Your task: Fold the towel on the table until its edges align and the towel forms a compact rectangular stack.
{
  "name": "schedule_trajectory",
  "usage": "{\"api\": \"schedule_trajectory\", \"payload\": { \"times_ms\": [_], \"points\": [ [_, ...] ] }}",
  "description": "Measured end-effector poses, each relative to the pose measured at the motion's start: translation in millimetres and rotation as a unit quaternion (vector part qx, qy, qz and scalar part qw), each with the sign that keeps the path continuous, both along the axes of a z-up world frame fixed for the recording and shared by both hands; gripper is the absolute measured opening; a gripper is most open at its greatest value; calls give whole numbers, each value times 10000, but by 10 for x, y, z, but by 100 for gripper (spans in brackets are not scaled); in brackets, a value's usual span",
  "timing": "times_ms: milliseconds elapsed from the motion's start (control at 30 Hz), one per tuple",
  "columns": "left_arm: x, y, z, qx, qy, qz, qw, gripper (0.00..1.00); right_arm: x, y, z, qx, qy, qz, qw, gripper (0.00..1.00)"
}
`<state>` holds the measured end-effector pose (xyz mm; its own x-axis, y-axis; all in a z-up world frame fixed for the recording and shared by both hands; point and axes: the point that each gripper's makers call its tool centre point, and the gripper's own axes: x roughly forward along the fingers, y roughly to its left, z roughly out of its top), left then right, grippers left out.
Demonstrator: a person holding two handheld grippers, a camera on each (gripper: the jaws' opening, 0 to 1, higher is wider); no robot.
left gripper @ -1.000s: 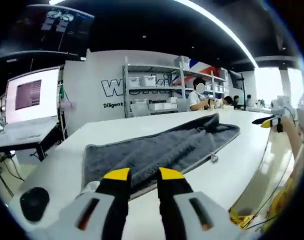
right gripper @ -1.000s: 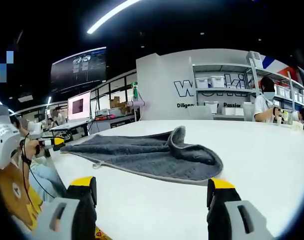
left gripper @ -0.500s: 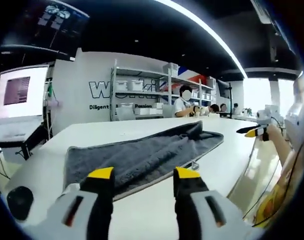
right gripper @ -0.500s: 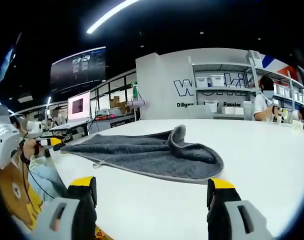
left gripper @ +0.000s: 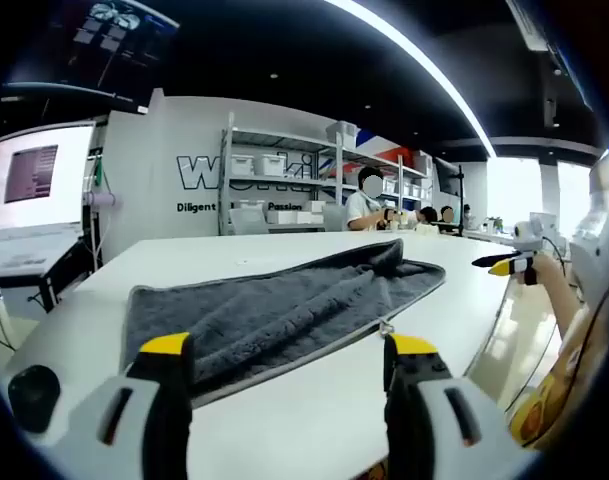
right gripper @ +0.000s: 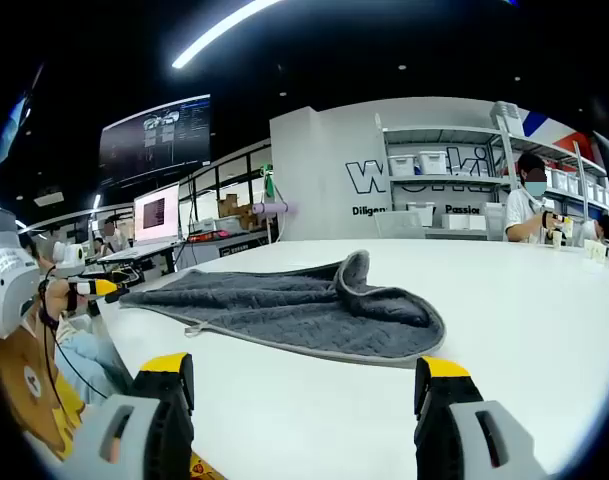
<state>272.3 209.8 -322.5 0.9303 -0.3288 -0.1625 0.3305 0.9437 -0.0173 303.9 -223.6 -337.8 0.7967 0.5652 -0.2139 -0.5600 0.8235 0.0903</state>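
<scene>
**Two grippers poised, towel unfolded**

Both sets of jaws stand spread wide, grasping nothing. We judge the fold barely begun: the towel [left gripper: 284, 310] lies rumpled on the table [right gripper: 544, 320], one end humped. It sits just ahead of the left gripper [left gripper: 289, 370] and a little beyond the right gripper [right gripper: 304, 385]. Next we need each to close on a near corner.

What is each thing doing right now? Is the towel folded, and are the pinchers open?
towel: lying on the table, loosely doubled over, rumpled, edges not lined up.
left gripper: open, holding nothing, hovering short of the towel's near edge.
right gripper: open wide, holding nothing, short of the towel.
table: white, bearing the towel.
screen: switched on, lit.
</scene>
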Motion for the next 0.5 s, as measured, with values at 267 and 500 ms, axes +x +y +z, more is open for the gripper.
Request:
{"api": "schedule_trajectory", "payload": {
  "times_ms": [267,500],
  "points": [
    [7,11,-43,46,112,85,9999,94,14,25,-22,2,38,37,10000,96],
    [22,105,-80,73,198,212,9996,99,18,33,-39,-8,70,63,10000,96]
  ]
}}
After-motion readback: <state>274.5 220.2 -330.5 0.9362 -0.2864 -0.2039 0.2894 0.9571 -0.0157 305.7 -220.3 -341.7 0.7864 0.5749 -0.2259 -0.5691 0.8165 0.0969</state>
